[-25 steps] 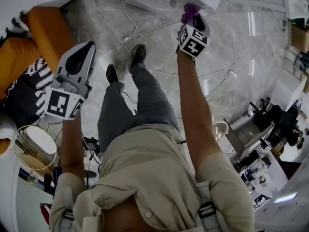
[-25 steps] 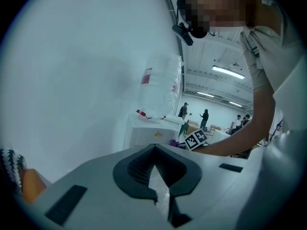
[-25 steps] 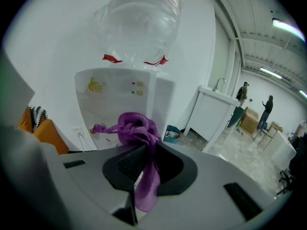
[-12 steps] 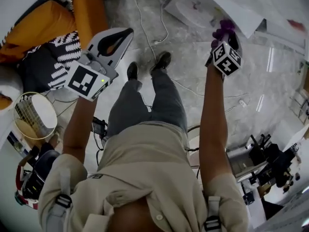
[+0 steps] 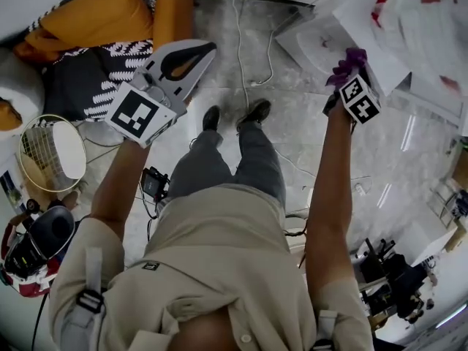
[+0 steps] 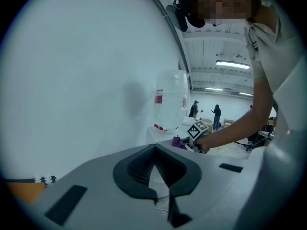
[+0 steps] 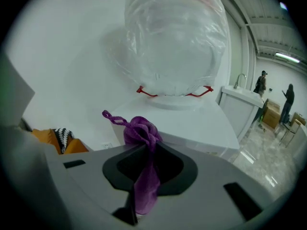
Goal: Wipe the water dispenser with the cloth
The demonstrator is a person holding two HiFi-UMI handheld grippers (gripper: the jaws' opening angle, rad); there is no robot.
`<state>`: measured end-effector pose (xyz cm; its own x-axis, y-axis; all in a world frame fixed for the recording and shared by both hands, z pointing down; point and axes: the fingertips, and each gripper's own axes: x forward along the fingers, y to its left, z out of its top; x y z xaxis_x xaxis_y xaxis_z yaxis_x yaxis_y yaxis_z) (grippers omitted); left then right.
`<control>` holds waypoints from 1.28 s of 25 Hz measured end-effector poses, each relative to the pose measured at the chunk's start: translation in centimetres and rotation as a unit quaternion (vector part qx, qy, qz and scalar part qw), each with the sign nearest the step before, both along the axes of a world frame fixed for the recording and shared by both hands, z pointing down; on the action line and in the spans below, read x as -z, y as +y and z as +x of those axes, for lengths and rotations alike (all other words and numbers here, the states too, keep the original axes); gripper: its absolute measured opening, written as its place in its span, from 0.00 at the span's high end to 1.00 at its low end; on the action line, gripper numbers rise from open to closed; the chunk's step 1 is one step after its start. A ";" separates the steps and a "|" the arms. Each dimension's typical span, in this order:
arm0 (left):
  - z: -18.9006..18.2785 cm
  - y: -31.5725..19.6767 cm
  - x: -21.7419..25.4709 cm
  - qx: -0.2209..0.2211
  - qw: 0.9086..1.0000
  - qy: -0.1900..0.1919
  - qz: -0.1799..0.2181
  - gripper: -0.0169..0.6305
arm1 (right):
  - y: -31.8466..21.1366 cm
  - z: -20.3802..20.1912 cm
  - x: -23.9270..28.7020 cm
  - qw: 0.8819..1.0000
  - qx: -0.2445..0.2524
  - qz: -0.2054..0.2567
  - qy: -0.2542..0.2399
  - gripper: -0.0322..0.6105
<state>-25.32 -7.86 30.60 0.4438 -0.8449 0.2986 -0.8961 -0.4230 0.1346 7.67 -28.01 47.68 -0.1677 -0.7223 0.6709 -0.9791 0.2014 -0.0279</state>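
Seen from the head view: standing on a pale marble floor (image 5: pixel 292 130), both arms stretched forward. Right gripper (image 7: pixel 144 146) with jaws clamped together on a purple cloth (image 7: pixel 139 128). Bunched knot of the cloth above the tips, loose tail hanging down between them. Held just in front of the white water dispenser (image 7: pixel 192 121), near its top front edge; contact impossible to tell. On top of the dispenser, an upturned clear bottle (image 7: pixel 175 37) with red trim at the neck. Red label (image 6: pixel 159 97) on the bottle side, print too blurred to read. Left gripper (image 6: pixel 155 147) held up well apart to the left, jaws together with nothing between them, facing a plain white wall (image 6: pixel 86 80). Black-and-white square marker patterns on both cubes, pattern only. Beyond the left gripper, an orange sofa (image 5: pixel 95 17) with a black-and-white patterned cushion (image 5: pixel 95 79). White cables (image 5: pixel 238 28) across the floor near the dispenser.
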 end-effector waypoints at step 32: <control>1.6 10.3 20.7 -0.086 0.985 0.008 0.151 0.95 | 24.7 -7.5 42.0 0.927 0.239 0.287 -0.030 0.86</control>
<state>-23.74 2.47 9.95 0.5905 -0.8062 0.0369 -0.8066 -0.5911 -0.0074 0.22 -3.36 5.69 -0.5845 -0.7915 0.1786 -0.7749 0.6098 0.1666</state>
